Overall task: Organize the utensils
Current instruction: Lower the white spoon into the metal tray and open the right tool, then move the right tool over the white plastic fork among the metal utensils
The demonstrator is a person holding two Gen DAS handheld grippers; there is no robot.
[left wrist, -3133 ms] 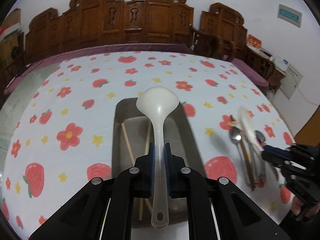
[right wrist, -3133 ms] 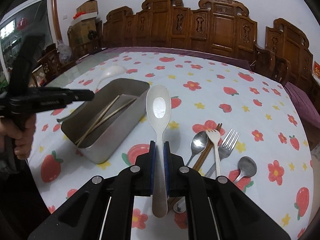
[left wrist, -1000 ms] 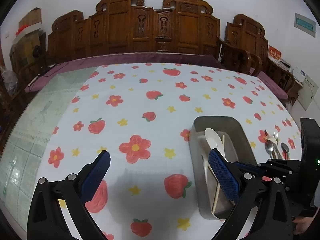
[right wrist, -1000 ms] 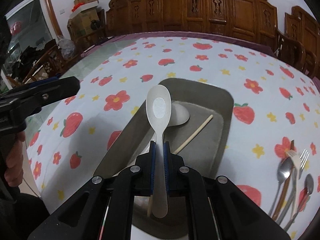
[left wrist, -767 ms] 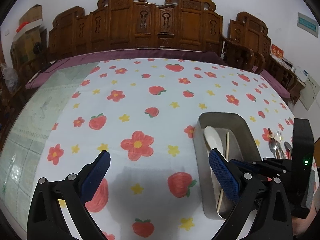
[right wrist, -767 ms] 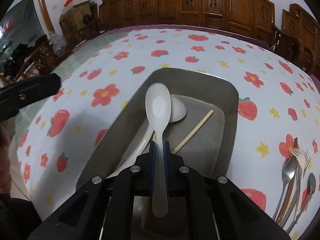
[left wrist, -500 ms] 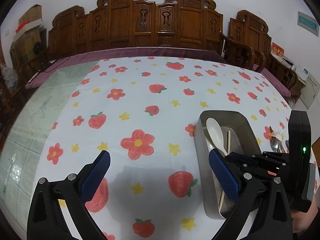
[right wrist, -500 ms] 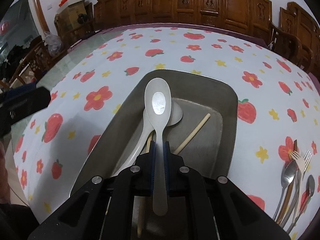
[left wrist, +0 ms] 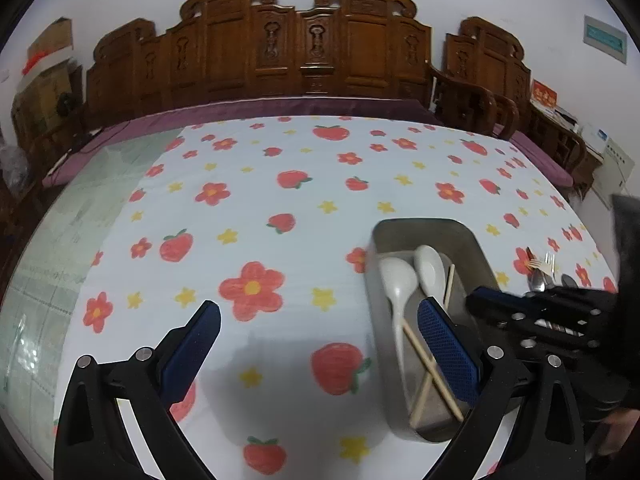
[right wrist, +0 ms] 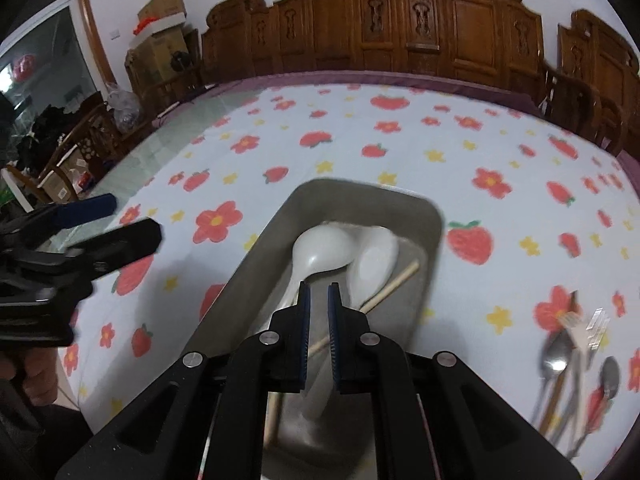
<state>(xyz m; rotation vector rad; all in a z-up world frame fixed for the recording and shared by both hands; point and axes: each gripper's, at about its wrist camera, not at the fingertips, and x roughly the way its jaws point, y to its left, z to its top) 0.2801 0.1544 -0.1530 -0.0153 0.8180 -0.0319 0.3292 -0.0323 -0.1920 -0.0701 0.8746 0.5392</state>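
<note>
A grey metal tray [left wrist: 476, 240] [right wrist: 420, 204] lies on the flowered tablecloth. In it lie a white ladle [left wrist: 396, 280] [right wrist: 320, 248], a white flat spoon [left wrist: 431, 268] [right wrist: 374, 260] and wooden chopsticks [left wrist: 424, 352] [right wrist: 392, 284]. My right gripper [right wrist: 319, 292] hovers just above the tray, its jaws slightly apart and empty; it also shows in the left wrist view [left wrist: 480, 302]. My left gripper [left wrist: 318, 312] is wide open and empty, left of the tray; its finger shows in the right wrist view [right wrist: 86, 206].
Steel spoons and forks [right wrist: 568, 356] [left wrist: 542, 272] lie in a loose bunch on the cloth right of the tray. Carved wooden chairs [left wrist: 304, 52] line the table's far edge. Bare glass tabletop [left wrist: 60, 232] lies left of the cloth.
My right gripper has let go of the white flat spoon, which now lies in the tray beside the ladle. Its jaws have parted a little. The left gripper has stayed open.
</note>
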